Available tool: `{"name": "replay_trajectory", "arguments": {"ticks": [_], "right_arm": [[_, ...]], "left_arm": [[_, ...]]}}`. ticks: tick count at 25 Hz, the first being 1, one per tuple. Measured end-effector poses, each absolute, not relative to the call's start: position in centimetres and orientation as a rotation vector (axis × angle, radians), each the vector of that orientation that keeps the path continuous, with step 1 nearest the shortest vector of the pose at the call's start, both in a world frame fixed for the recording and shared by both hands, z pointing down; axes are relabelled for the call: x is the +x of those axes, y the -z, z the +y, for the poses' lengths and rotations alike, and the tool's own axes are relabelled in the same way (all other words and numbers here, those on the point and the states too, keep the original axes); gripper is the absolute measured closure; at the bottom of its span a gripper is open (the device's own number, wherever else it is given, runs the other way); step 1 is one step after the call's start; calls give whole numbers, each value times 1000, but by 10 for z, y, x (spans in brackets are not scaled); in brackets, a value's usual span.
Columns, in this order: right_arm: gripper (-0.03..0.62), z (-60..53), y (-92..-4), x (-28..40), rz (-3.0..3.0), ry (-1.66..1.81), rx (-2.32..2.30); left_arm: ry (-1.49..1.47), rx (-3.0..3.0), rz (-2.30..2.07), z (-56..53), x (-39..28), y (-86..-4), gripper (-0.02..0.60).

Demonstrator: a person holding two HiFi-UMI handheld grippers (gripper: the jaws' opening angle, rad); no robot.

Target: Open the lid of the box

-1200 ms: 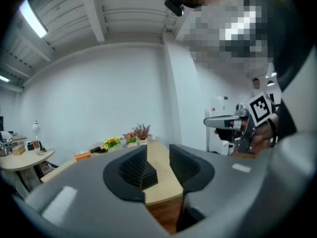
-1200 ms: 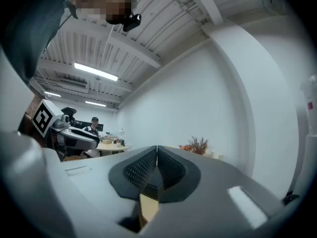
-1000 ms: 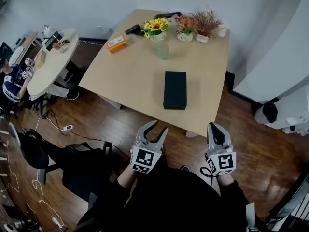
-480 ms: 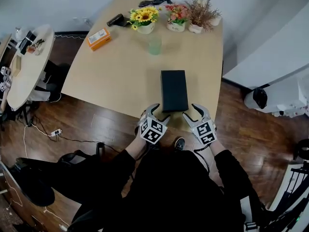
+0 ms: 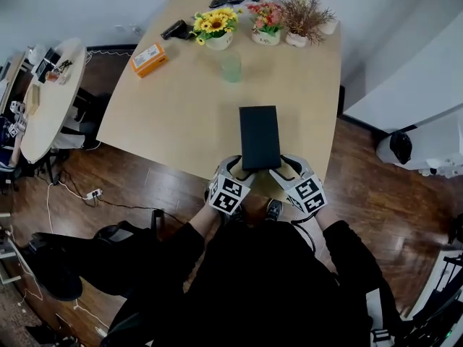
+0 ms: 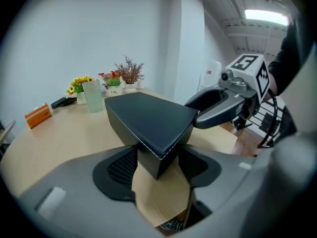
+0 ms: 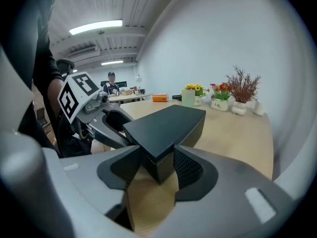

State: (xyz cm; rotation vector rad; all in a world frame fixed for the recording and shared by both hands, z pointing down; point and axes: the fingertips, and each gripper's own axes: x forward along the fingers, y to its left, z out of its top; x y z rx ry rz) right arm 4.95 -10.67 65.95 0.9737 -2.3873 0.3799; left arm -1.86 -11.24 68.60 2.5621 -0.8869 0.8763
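A black box (image 5: 259, 136) with its lid down lies on the tan table (image 5: 181, 114) by the near edge. My left gripper (image 5: 239, 169) is at its near left corner and my right gripper (image 5: 281, 169) at its near right corner. In the left gripper view that corner of the box (image 6: 148, 115) sits between the jaws of the left gripper (image 6: 157, 162), which are closing, both pads against its sides. In the right gripper view the box (image 7: 168, 125) is likewise between the closing jaws of the right gripper (image 7: 157, 165), pads touching.
A green cup (image 5: 231, 66), three flower pots (image 5: 215, 29), an orange packet (image 5: 150, 56) and a black object (image 5: 177, 29) stand at the table's far end. A round table (image 5: 51, 96) is to the left, a white unit (image 5: 427, 85) to the right.
Both grippers came forward from above the floor to the box's near corners. Their jaws spread and now sit around those corners. The box has not moved.
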Motion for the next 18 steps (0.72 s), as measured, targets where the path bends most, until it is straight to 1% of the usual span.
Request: {"name": "replay_trajectory", "arguments": {"ticks": [3, 5, 6, 9, 10, 14, 15, 17, 18], "right_arm": [[384, -107, -655, 50, -2448, -569, 966], [369, -109, -650, 50, -2491, -733, 964], [363, -110, -649, 50, -2500, -770, 959], [365, -110, -651, 50, -2487, -717, 933], [365, -109, -652, 49, -2482, -704, 923], [365, -109, -651, 49, -2475, -697, 911], [365, -108, -650, 50, -2475, -700, 915], [365, -108, -650, 50, -2473, -706, 919], [365, -108, -650, 49, -2472, -707, 918]], "left_arm": [[-880, 2556, -888, -112, -18, -686, 337], [-880, 2547, -890, -113, -17, -687, 337], [-880, 2543, -890, -113, -17, -688, 337], [-938, 2560, -890, -112, -21, -685, 338], [-978, 2590, -909, -111, -22, -677, 347], [-1180, 2810, -1021, -103, -10, -633, 347], [-1272, 2854, -1028, -101, -4, -631, 356], [-1474, 2914, -1027, -100, 2, -635, 408], [-1542, 2932, -1017, -99, 5, -637, 416]]}}
